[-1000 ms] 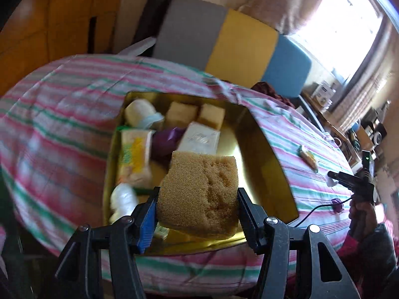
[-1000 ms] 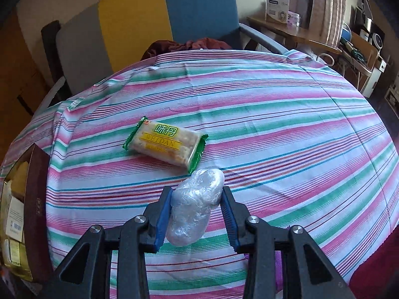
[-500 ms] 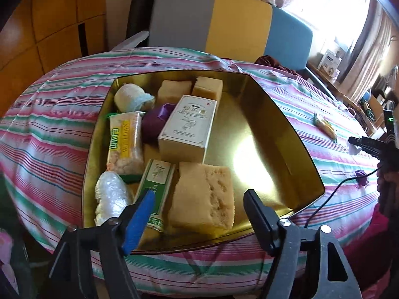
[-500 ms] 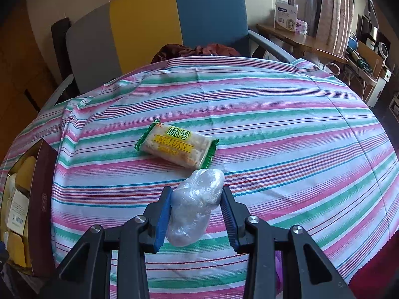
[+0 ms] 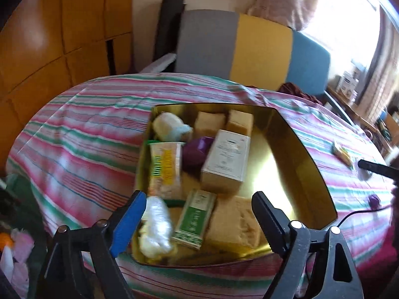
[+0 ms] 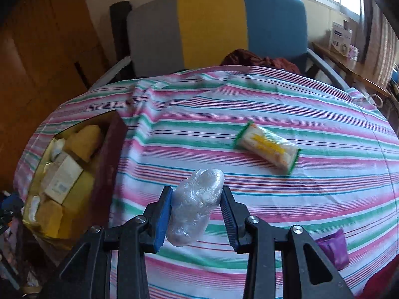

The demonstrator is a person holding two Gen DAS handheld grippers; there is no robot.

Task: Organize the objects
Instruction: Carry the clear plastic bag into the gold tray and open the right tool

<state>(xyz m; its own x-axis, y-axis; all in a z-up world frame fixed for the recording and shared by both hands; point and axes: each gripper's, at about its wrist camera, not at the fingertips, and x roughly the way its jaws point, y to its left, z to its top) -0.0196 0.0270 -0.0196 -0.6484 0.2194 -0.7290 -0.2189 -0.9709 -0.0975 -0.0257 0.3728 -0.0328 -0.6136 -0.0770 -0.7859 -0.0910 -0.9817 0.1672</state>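
I see the worktop (image 6: 274,199) under a cloth (image 5: 82,154) striped pink, green and white. A gold box (image 5: 306,174) sits on it toward one end, open and packed with goods. From the right wrist view, a cracker packet (image 6: 268,147) in a green-edged wrapper lies flat on the stripes, well apart from the box. A purple pouch (image 6: 334,249) lies near the close edge. From the left wrist view, a dark cable (image 5: 359,214) trails across the cloth beside the box.
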